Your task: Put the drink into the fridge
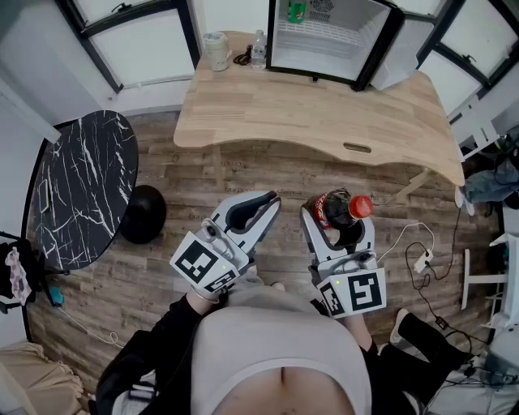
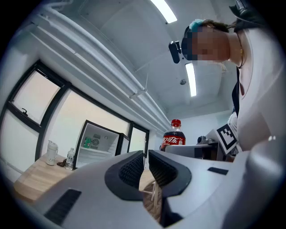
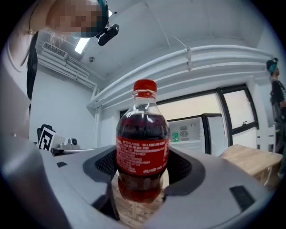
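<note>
A cola bottle (image 1: pixel 339 210) with a red cap and red label stands upright between the jaws of my right gripper (image 1: pixel 337 223), which is shut on its lower body (image 3: pixel 142 154). My left gripper (image 1: pixel 253 213) hangs beside it to the left, shut and with nothing in it (image 2: pixel 145 165). Both are held over the wooden floor, well short of the table. The small fridge (image 1: pixel 326 36) stands on the far side of the wooden table (image 1: pixel 324 121). Its door (image 1: pixel 379 44) is swung open to the right, and a green can (image 1: pixel 297 10) sits on the shelf inside.
A clear water bottle (image 1: pixel 258 49) and a pale jug (image 1: pixel 216 50) stand on the table left of the fridge. A black marble round table (image 1: pixel 81 186) and a black ball-like thing (image 1: pixel 143 213) are at my left. Cables and a power strip (image 1: pixel 422 261) lie on the floor at my right.
</note>
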A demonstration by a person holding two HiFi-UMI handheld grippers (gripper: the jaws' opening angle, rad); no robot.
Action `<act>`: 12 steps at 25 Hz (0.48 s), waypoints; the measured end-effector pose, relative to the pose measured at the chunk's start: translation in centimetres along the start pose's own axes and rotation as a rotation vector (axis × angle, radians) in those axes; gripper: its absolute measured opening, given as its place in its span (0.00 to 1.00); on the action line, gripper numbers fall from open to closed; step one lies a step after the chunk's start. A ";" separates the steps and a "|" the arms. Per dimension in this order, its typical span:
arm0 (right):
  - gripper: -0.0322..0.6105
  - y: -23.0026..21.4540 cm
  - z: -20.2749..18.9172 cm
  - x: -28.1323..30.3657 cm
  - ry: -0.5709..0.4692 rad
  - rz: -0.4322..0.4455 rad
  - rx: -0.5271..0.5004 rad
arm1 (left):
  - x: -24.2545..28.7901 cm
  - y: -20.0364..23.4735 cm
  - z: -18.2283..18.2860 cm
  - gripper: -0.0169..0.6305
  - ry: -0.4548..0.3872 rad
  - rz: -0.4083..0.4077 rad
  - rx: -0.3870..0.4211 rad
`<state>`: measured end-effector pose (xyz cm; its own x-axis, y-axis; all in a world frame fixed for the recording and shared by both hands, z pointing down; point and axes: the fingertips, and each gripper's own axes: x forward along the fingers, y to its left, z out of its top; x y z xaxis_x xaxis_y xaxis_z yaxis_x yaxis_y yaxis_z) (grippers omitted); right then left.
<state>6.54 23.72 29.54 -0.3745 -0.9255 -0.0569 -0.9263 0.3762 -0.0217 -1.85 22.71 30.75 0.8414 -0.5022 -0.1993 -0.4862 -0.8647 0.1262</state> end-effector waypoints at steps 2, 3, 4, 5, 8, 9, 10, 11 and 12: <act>0.56 0.1 0.1 0.2 -0.004 0.000 0.001 | -0.1 0.2 0.0 0.09 0.003 0.003 0.009; 0.56 0.2 0.2 0.2 -0.006 0.000 0.000 | -0.2 0.2 0.1 0.09 0.004 0.003 0.011; 0.56 0.2 0.3 0.2 -0.008 -0.001 0.000 | -0.2 0.2 0.1 0.09 0.003 0.003 0.013; 0.56 0.2 0.3 0.2 -0.009 -0.002 -0.002 | -0.2 0.2 0.2 0.09 0.003 0.002 0.015; 0.56 0.3 0.3 0.4 -0.006 -0.004 -0.003 | -0.1 0.4 0.2 0.09 0.006 -0.001 0.019; 0.56 0.3 0.3 0.5 -0.004 -0.004 -0.003 | -0.2 0.5 0.2 0.09 0.007 -0.002 0.018; 0.56 0.4 0.2 0.6 -0.003 -0.004 -0.002 | -0.2 0.5 0.2 0.09 0.008 -0.003 0.016; 0.56 0.4 0.3 0.6 -0.002 -0.005 -0.003 | -0.2 0.5 0.2 0.09 0.009 -0.004 0.015; 0.56 0.4 0.3 0.7 -0.002 -0.005 -0.004 | -0.2 0.5 0.3 0.09 0.008 -0.006 0.015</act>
<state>5.89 23.30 29.21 -0.3694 -0.9274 -0.0589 -0.9285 0.3710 -0.0179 -2.30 22.40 30.58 0.8462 -0.4970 -0.1922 -0.4845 -0.8678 0.1107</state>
